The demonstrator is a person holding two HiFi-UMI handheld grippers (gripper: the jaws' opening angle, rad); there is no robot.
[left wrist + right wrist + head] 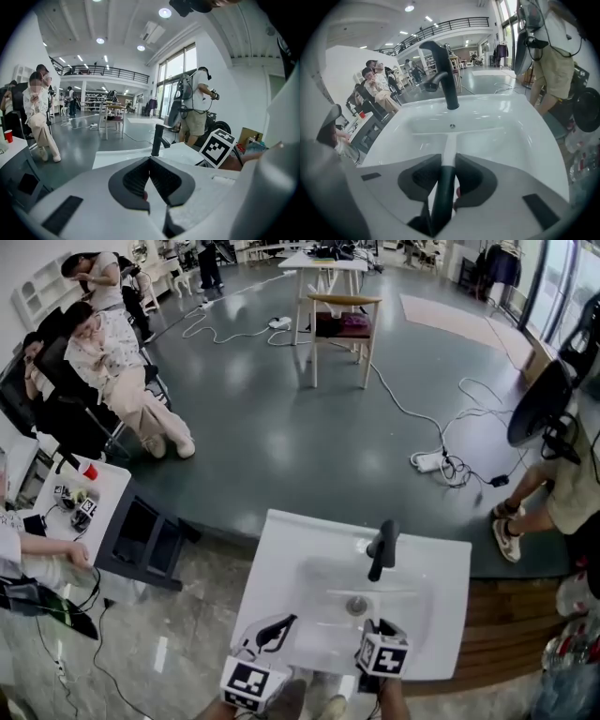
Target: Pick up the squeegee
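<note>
Stuff you can't make out around the sink [277, 559]
Tail end of the squeegee [448, 140] vanishes under the right gripper [443, 180] body — and in the head view it's lost behind that gripper, at the sink's near rim.

The squeegee [449, 145] had a dark handle, a white neck and a slim white T-shaped blade. The handle was clamped between the right claw's [448, 160] pads. The blade lay crosswise over the white sink [534, 140] basin, short of the drain.

The white T-shaped squeegee [448, 147] reaches over the white ceramic sink [525, 126], its handle between the right gripper's [442, 161] jaws. The black metal faucet [445, 79] stands behind it. The left gripper [272, 632] lies leftward, over the sink's front rim.
</note>
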